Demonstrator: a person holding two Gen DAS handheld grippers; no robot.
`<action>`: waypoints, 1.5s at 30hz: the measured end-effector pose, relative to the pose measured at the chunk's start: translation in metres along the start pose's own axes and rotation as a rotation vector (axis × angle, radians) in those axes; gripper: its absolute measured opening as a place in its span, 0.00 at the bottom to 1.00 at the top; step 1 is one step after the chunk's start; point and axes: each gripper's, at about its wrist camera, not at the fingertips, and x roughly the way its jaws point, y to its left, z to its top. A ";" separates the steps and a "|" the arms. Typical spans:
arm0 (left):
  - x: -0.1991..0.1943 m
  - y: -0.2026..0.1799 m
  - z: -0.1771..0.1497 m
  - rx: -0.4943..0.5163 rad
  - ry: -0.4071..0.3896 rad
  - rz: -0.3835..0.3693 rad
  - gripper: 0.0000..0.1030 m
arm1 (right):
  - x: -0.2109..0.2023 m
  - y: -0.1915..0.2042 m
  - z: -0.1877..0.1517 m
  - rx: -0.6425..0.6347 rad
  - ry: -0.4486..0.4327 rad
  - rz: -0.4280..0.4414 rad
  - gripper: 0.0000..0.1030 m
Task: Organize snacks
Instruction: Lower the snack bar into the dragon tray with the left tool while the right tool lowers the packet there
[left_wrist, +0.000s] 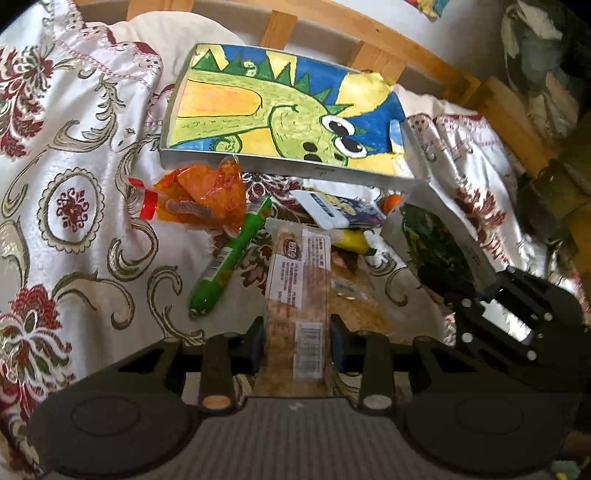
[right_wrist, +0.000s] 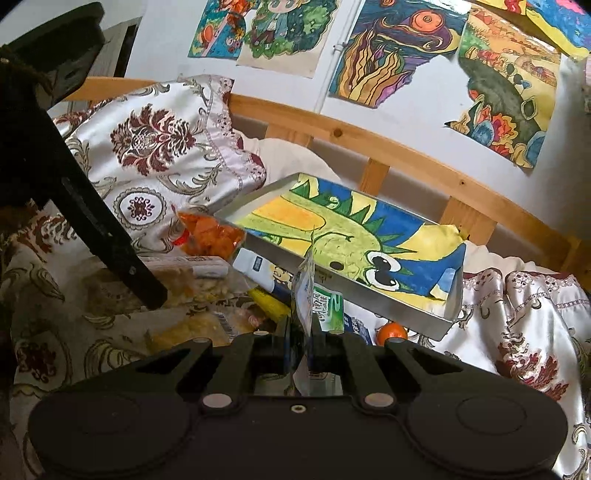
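Note:
My left gripper (left_wrist: 297, 332) is shut on a long clear-wrapped brown snack bar (left_wrist: 297, 280) that sticks out forward above the bed. My right gripper (right_wrist: 301, 328) is shut on the edge of a thin blue-and-white packet (right_wrist: 304, 284), held upright. A metal tray (left_wrist: 258, 164) lined with a green dinosaur drawing lies behind the snack pile; it also shows in the right wrist view (right_wrist: 369, 295). Loose snacks lie in front of it: an orange chip bag (left_wrist: 203, 192), a green tube (left_wrist: 232, 258), a white-and-blue pack (left_wrist: 325, 208), a yellow item (left_wrist: 352, 240).
A floral bedspread (left_wrist: 74, 206) covers the bed. A wooden rail (right_wrist: 406, 155) runs behind the tray. The right gripper's body (left_wrist: 517, 321) shows at right in the left wrist view; the left gripper's body (right_wrist: 92, 221) crosses the right wrist view. A small orange fruit (right_wrist: 391, 331) lies by the tray.

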 end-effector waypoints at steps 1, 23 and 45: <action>-0.003 0.000 0.000 -0.007 -0.008 -0.003 0.36 | -0.001 -0.001 0.000 0.002 -0.006 -0.001 0.08; 0.011 -0.016 0.092 -0.056 -0.187 0.048 0.36 | 0.050 -0.065 0.045 0.129 -0.203 -0.140 0.08; 0.156 -0.056 0.180 -0.016 -0.240 0.102 0.37 | 0.146 -0.158 0.014 0.391 -0.090 -0.122 0.08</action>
